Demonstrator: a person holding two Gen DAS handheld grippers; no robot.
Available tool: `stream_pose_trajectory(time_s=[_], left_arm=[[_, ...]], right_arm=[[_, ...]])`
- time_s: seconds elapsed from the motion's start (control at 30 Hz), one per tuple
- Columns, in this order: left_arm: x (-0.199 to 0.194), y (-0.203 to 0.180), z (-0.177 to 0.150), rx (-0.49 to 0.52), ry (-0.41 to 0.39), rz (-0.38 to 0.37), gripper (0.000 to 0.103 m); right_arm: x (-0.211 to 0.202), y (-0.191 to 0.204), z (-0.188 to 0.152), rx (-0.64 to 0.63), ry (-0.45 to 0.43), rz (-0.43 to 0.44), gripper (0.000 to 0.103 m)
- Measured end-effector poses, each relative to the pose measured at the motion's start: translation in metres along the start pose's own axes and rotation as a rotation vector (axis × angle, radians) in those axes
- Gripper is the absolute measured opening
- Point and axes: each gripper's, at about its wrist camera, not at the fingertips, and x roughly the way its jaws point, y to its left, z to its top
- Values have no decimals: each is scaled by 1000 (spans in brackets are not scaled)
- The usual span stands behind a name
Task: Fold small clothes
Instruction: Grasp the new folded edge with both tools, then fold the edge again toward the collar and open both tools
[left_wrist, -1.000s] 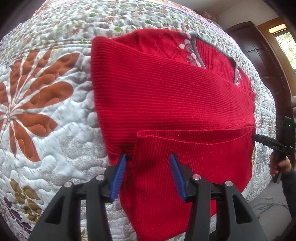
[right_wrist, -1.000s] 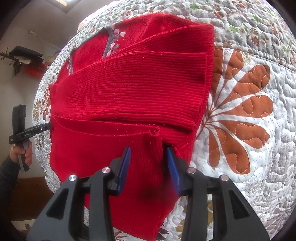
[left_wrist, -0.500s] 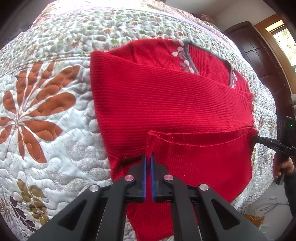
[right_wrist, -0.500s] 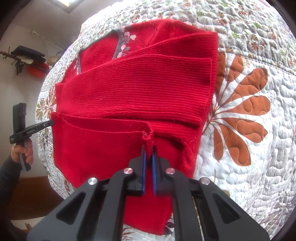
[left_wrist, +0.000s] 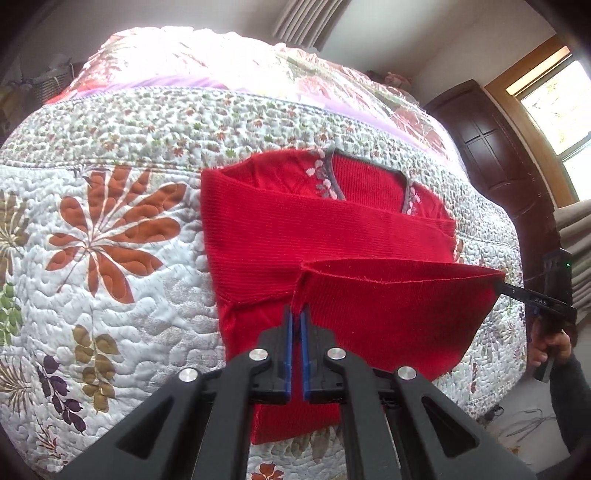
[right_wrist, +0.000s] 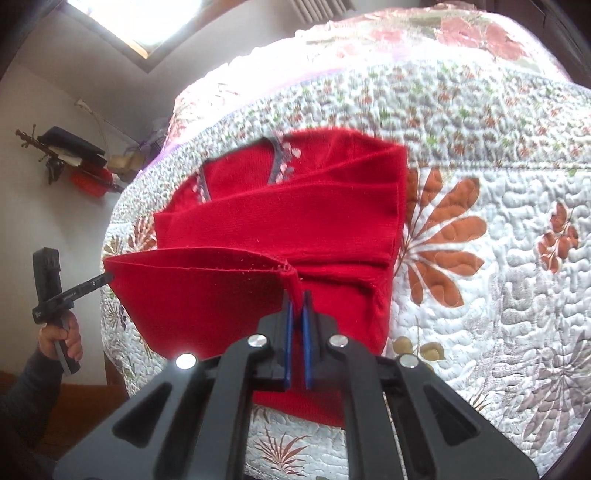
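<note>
A: Where's the red sweater (left_wrist: 332, 236) sitting?

B: On the floral quilt (left_wrist: 110, 229), collar end away from the cameras, sleeves folded flat across the body. The hem end hangs over the bed's near edge.

A: And the 2 grippers?

B: Each has a bottom corner. The left gripper (left_wrist: 295, 317) has its blue pads pressed nearly together, pinching a bunched bit of hem at the sweater's left corner. The right gripper (right_wrist: 297, 299) does the same at the right corner.

A: Is the hem on the bed?

B: No, it's raised and stretched taut between them, a straight red edge above the folded sleeves.

A: Can you see one tool from the other?

B: Yes. In the right wrist view the left hand (right_wrist: 61, 338) grips a black handle; the tip meets the cloth, though its jaws look too small to judge there
</note>
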Motion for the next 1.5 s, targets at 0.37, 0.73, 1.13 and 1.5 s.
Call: stream_pose_trajectory(time_s=[0.37,0.73,1.13,1.5], left_arm=[[-20,-14,60,55,-96,-15,3],[15,-5,116,58,-76,-18,3],[54,12,151,43,-25,-11,3],[107,37,170,10,66,7,3]], right_arm=[[-29,13,50,-14,-114,4,3],[-6,-8,98,45,-114,-12,3],[26,-23,138,34,-85,-42,3],[68,-47,158,47,-24,-68,3]])
